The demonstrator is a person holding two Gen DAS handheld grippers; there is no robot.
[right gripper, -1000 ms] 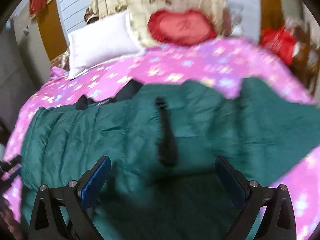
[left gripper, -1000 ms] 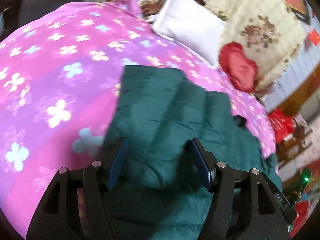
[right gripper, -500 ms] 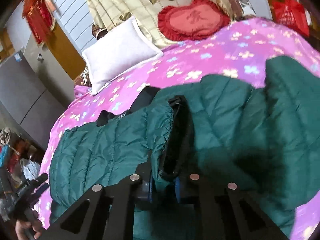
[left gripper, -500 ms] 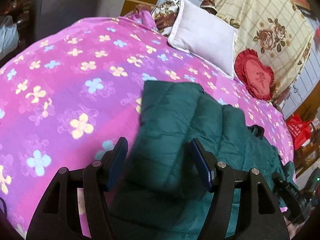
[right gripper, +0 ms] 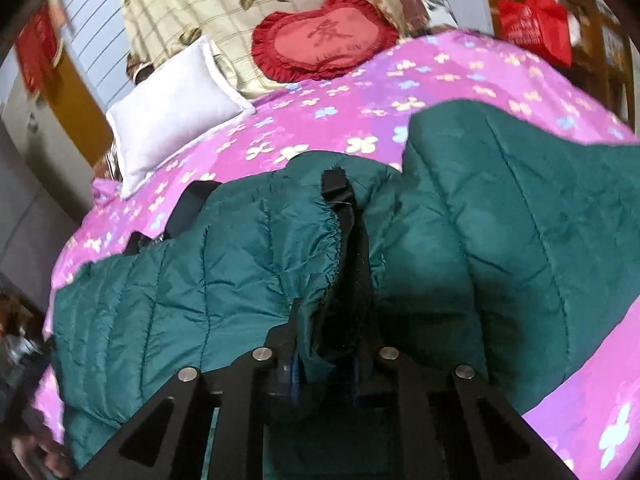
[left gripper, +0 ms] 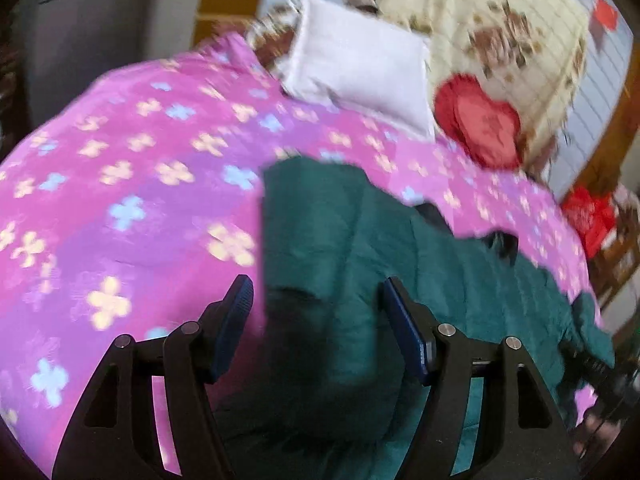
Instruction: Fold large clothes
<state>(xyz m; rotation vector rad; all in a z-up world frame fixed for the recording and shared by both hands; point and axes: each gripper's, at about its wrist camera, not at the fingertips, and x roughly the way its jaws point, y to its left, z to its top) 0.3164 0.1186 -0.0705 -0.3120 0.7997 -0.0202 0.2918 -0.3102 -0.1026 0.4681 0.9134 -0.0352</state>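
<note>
The dark green quilted jacket [right gripper: 500, 220] lies spread across the pink flowered bedspread [right gripper: 400, 80], puffy and stitched in wide channels, its shell faintly glossy. The right gripper [right gripper: 326, 372] is pressed together on a gathered, elastic-looking edge of the jacket with black trim [right gripper: 352, 248], so the fabric rises in a ridge straight ahead of its 2 fingers. The left gripper [left gripper: 316, 332] is spread wide, its blue-padded fingers [left gripper: 404, 332] straddling a folded end of the jacket [left gripper: 340, 248] without visibly pinching it; that view is blurred. Beyond, a white rectangular pillow [right gripper: 172, 108] and a red heart-shaped ruffled cushion [right gripper: 324, 40] rest at the bed's head.
</note>
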